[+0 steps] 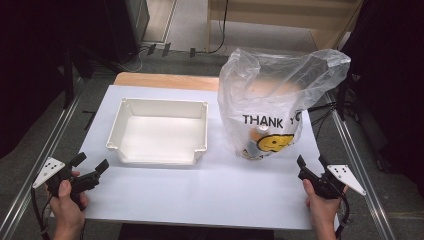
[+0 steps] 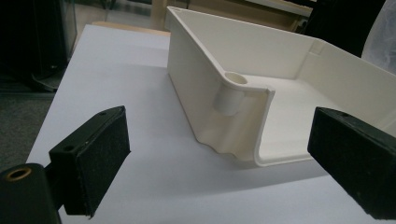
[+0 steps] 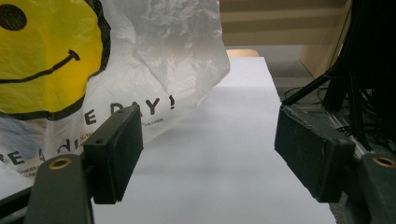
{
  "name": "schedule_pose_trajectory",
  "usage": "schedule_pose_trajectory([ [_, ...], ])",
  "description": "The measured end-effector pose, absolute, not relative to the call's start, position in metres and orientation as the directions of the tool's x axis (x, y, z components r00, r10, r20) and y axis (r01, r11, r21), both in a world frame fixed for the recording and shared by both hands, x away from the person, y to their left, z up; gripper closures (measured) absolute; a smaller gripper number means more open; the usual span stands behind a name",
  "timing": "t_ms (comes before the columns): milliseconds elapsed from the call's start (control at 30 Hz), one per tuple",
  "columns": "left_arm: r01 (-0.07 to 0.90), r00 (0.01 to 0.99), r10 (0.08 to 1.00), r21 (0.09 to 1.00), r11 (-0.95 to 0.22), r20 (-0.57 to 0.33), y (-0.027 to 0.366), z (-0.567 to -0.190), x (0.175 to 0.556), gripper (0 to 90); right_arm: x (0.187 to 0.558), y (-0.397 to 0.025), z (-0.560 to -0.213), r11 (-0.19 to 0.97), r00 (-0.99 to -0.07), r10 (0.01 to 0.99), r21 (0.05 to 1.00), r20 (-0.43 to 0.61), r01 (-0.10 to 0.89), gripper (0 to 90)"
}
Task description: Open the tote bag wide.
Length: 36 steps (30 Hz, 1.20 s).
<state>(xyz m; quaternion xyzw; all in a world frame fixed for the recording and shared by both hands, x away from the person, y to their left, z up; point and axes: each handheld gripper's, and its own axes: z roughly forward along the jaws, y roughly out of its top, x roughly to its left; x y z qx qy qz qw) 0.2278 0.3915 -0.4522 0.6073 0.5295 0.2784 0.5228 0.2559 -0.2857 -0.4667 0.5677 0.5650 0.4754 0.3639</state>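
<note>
The plastic bag [image 1: 272, 107] stands upright on the right half of the white worktop [image 1: 200, 195], its mouth open and puffed wide at the top. It is thin and see-through, and something orange and white sits low inside it, too blurred to name. On its front a black line reads "THANK Y…", cut off by a fold, above a yellow smiley face [image 1: 275, 144]. In the right gripper view the same plastic bag [image 3: 140, 56] shows the smiley close up, and beneath it the letters "…E DAY!" with a line of small print too fine to read.

Just left of the bag, apart from it, lies a shallow white tray [image 1: 116, 131], empty, with its long side running across the worktop and its near wall cut low.

The bag lies ahead of the right tool [image 1: 311, 164] and slightly to its left, so the right hand [image 1: 320, 202] is much the nearer one; a forward reach with a small leftward lean would likely meet the bag's lower front. That tool's jaws stand wide apart with nothing between them. The left tool [image 1: 90, 165], held by the left hand [image 1: 67, 200] at the near left corner, points toward the tray's near left corner [image 2: 231, 91], its jaws likewise spread and empty.
</note>
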Motion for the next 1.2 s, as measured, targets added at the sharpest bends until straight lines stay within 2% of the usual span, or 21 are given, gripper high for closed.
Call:
schedule_pose_trajectory([
  [367,0.324,0.309,0.928,0.940,0.103,-0.209,0.385,-0.438,0.227,5.5,0.249,-0.274,-0.422,-0.113,-0.132,0.981,0.967,0.146,0.229,24.3],
  [667,0.326,0.372,0.895,0.938,0.121,-0.245,0.370,-0.411,0.237,5.5,0.260,-0.267,-0.376,-0.134,-0.183,0.967,0.963,0.179,0.233,24.4],
  [933,0.333,0.451,0.862,0.940,0.077,-0.230,0.338,-0.392,0.252,5.5,0.289,-0.251,-0.346,-0.087,-0.228,0.961,0.956,0.155,0.281,24.5],
  [1133,0.337,0.500,0.835,0.940,0.059,-0.231,0.308,-0.382,0.269,5.6,0.310,-0.245,-0.340,-0.095,-0.257,0.950,0.946,0.179,0.310,30.1],
  [1167,0.342,0.496,0.837,0.938,0.058,-0.233,0.298,-0.380,0.276,7.7,0.316,-0.247,-0.341,-0.119,-0.250,0.947,0.942,0.203,0.314,34.4],
  [1200,0.342,0.496,0.837,0.938,0.058,-0.233,0.298,-0.380,0.276,8.5,0.316,-0.247,-0.341,-0.119,-0.250,0.947,0.942,0.203,0.314,34.4],
])
